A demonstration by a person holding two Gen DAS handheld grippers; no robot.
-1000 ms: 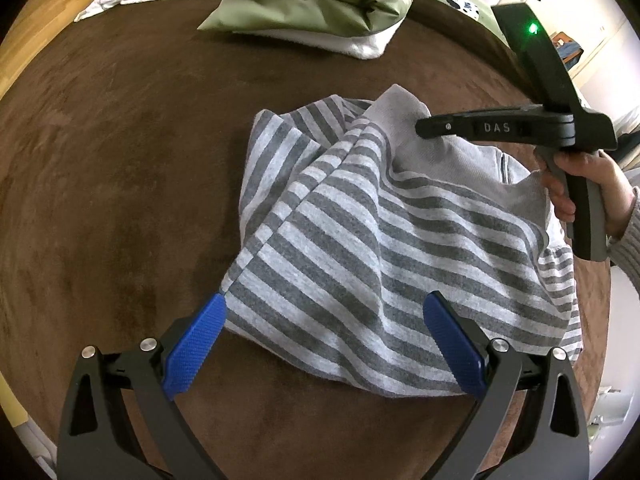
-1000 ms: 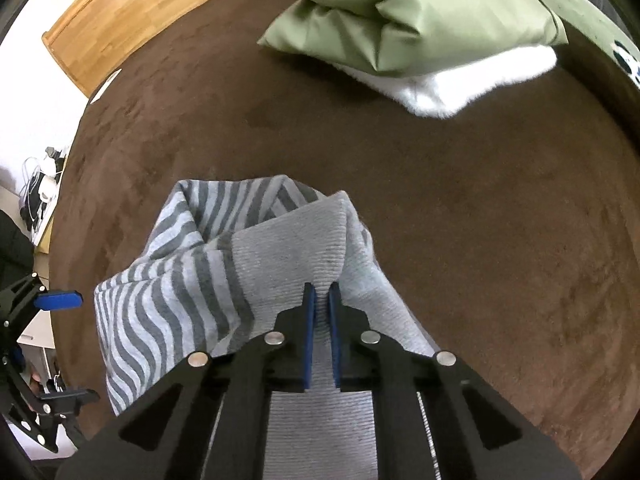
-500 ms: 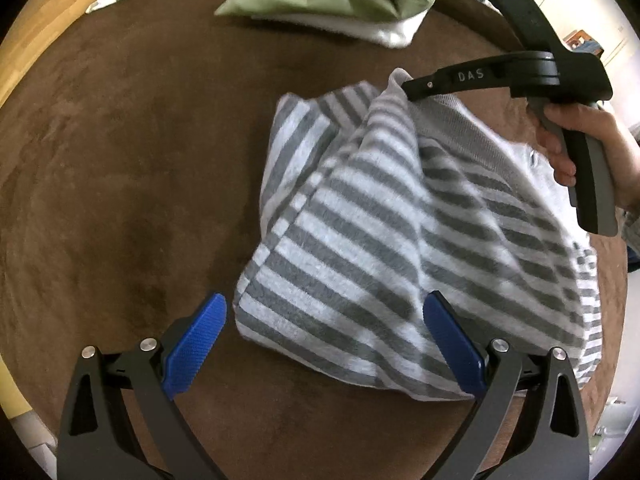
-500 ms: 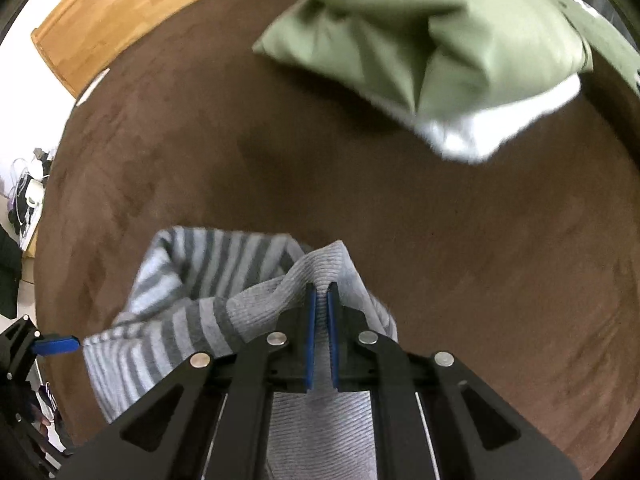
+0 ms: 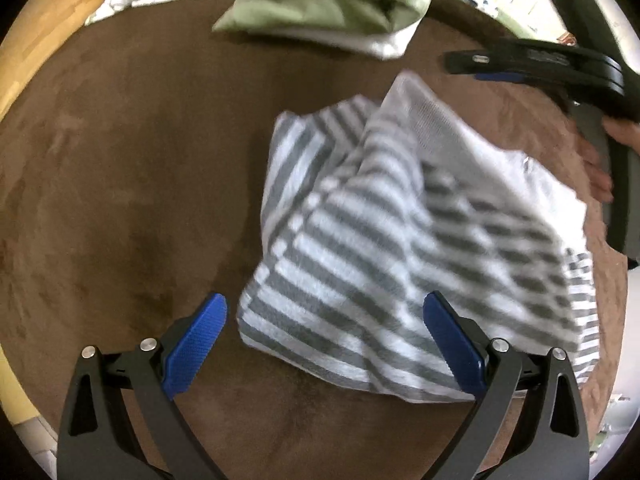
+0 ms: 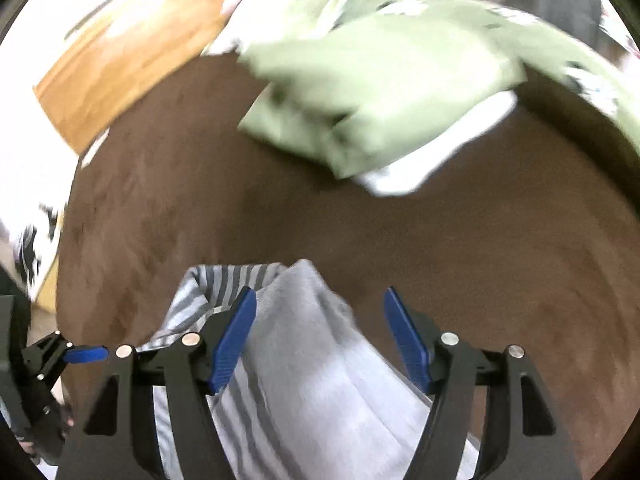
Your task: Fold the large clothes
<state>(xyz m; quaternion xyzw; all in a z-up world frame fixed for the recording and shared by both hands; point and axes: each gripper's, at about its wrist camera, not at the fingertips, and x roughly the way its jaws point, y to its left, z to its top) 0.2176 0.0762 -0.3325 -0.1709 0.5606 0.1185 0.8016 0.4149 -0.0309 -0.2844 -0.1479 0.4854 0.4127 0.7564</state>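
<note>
left hand-held gripper (image 5: pixel 326 344): jaws stood wide apart, pointed steeply down
right hand-held gripper (image 6: pixel 320 340): jaws were opening, pads pressed on nothing

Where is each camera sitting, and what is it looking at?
Left wrist: sits on the left gripper, looking steeply down at the striped top on the brown cover; its open fingers and the person's right hand show.
Right wrist: sits on the right gripper, looking down over the top's grey ribbed edge; its jaws are opening, off the cloth.
Shared: the top, the green pillow.
</note>
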